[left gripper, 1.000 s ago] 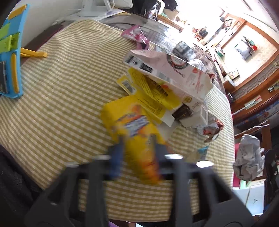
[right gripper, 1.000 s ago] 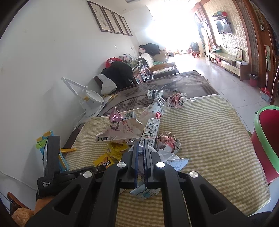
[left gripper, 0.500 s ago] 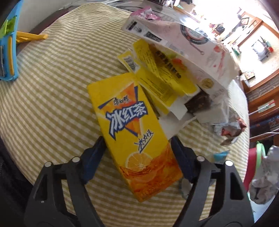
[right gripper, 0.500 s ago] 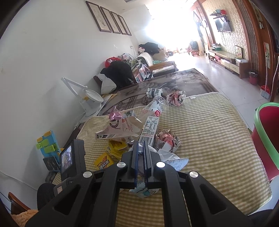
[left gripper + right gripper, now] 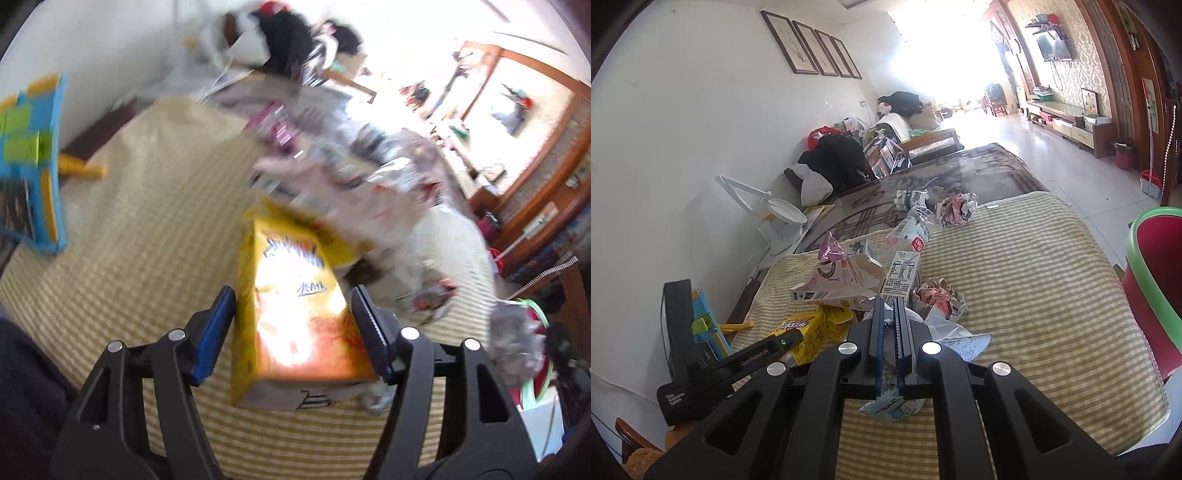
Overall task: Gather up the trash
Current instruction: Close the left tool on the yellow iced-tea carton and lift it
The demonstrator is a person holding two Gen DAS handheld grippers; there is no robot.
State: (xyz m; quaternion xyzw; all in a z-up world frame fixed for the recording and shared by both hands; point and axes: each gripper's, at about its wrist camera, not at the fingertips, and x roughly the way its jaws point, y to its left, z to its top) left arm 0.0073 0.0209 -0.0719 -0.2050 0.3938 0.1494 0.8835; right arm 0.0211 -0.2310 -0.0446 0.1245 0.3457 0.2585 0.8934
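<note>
Closing around the yellow iced-tea carton (image 5: 295, 306), the left gripper (image 5: 293, 325) is doing the work at this moment, and the carton is sitting squarely between its two blue-padded fingers (image 5: 214, 332). The carton's long axis is running straight ahead of that gripper, along the line its fingers are pointing, so the pads are coming in on the two long side faces. The pad on one side is looking almost flush with the carton, the other just meeting its edge (the picture is smeared by motion, so I cannot tell whether either is pressing yet).

Beyond the carton's far end, the rest of the rubbish is lying in a heap on the checked tablecloth (image 5: 155, 236): a torn pink-and-white box (image 5: 842, 280), a crushed plastic bottle (image 5: 912, 232) and crumpled paper wads (image 5: 940, 297).

Over on the other side, the right gripper (image 5: 889, 343) is hanging with its jaws pressed together; a scrap of printed paper (image 5: 890, 404) is showing right beneath them, though whether it is pinched I cannot tell. The red bin with the green rim (image 5: 1152, 273) is standing off to the right gripper's right, past the table edge. From the left gripper the bin is lying ahead and well to the right, so I judge the carton's trip is going to be a swing across the table in that direction.
</note>
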